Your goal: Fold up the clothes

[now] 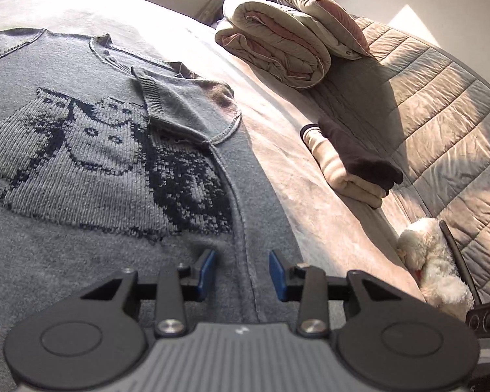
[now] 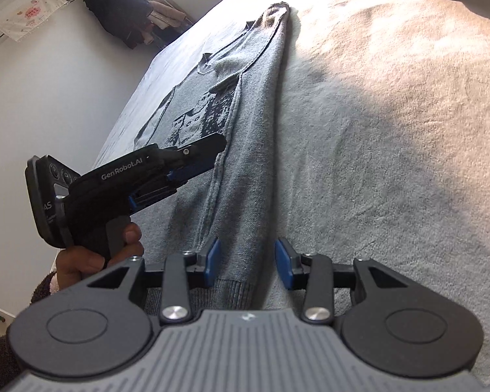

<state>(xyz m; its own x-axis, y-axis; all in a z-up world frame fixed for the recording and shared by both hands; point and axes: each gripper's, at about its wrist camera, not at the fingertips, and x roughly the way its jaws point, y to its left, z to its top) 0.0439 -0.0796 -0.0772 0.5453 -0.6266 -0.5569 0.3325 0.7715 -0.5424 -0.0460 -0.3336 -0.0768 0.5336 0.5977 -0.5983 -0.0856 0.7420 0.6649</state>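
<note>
A grey knit sweater (image 1: 114, 170) with a dark cat pattern lies flat on the bed, one side and its sleeve folded over the chest. My left gripper (image 1: 243, 274) hovers low over the sweater's folded edge, its blue pads apart and nothing pinched between them. Seen side-on from the right wrist, the left gripper (image 2: 212, 153) is held by a person's hand (image 2: 91, 254) above the sweater (image 2: 245, 163). My right gripper (image 2: 248, 261) stands open at the ribbed hem, and the folded strip of sweater runs away from between its pads.
A pale bed sheet (image 2: 375, 130) spreads out to the right of the sweater. A rolled duvet (image 1: 277, 42) with a pillow (image 1: 320, 13) on it, a folded beige and dark stack (image 1: 352, 160) and a white plush toy (image 1: 431, 261) lie along a quilted cover (image 1: 441, 98). Dark clothes (image 2: 121, 9) hang on the wall.
</note>
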